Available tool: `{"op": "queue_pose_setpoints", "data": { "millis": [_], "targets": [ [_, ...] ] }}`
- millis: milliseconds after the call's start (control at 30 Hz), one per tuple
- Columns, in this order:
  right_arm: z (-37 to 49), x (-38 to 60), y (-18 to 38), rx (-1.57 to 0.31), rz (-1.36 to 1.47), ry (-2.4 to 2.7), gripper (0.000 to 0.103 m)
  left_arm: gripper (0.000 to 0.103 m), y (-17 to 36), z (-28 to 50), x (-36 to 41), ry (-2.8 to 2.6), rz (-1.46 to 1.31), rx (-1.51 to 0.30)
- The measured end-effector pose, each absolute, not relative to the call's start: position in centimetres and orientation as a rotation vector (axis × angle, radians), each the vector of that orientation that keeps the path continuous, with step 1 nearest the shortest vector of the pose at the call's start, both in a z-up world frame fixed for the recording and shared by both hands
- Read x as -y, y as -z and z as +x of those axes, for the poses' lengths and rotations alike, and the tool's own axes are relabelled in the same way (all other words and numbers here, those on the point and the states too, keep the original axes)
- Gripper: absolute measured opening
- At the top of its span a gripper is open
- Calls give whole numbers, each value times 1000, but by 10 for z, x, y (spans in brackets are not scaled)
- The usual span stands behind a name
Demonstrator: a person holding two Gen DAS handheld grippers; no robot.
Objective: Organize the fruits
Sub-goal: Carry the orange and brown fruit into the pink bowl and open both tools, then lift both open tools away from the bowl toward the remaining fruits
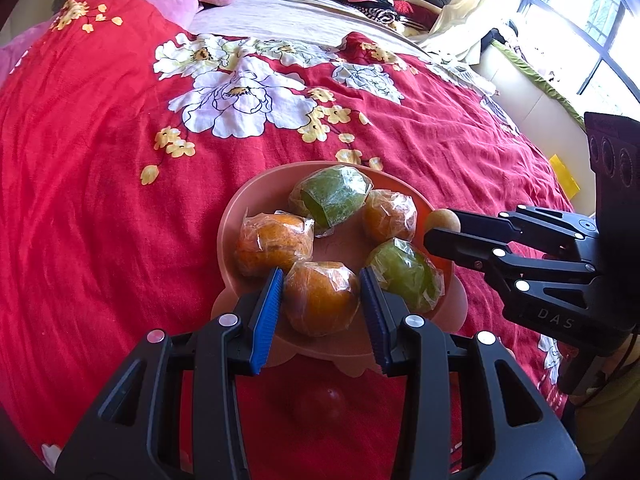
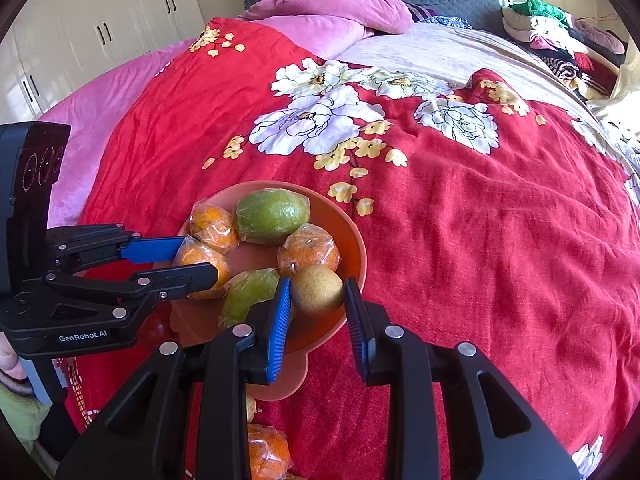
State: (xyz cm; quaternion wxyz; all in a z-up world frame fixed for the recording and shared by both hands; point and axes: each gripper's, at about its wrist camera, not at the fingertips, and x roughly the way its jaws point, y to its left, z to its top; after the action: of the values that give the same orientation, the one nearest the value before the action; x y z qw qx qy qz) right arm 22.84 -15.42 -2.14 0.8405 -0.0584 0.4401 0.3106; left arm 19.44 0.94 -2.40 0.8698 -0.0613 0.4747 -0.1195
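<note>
A salmon-pink plate (image 1: 228,232) (image 2: 356,240) lies on the red flowered bedspread. It holds several plastic-wrapped fruits, among them oranges and two green fruits (image 1: 334,196) (image 1: 404,272). My left gripper (image 1: 321,280) (image 2: 196,260) is shut on a wrapped orange (image 1: 320,304) (image 2: 208,258) at the plate's near edge. My right gripper (image 2: 318,286) (image 1: 440,226) is shut on a small round brown fruit (image 2: 316,292) (image 1: 442,218) at the plate's right rim. Both grippers point steeply down.
A dark red round fruit (image 1: 318,404) lies on the spread below my left gripper. Another wrapped orange (image 2: 268,450) and a small yellowish fruit (image 2: 250,408) lie near the bed's front edge. Pink pillows (image 2: 332,12) and folded clothes (image 2: 560,36) sit at the far end.
</note>
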Motion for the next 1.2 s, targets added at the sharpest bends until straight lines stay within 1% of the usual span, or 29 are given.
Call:
{"op": "queue_pose_setpoints", "data": {
  "millis": [667, 933, 1200],
  "targets": [
    [227, 153, 22, -933, -110, -661, 27, 32, 23, 195, -10, 249, -130, -993],
    [225, 157, 19, -927, -96, -656, 33, 32, 23, 194, -10, 249, -131, -993],
    [221, 161, 15, -918, -88, -654, 43, 32, 23, 194, -9, 249, -130, -993]
  ]
}}
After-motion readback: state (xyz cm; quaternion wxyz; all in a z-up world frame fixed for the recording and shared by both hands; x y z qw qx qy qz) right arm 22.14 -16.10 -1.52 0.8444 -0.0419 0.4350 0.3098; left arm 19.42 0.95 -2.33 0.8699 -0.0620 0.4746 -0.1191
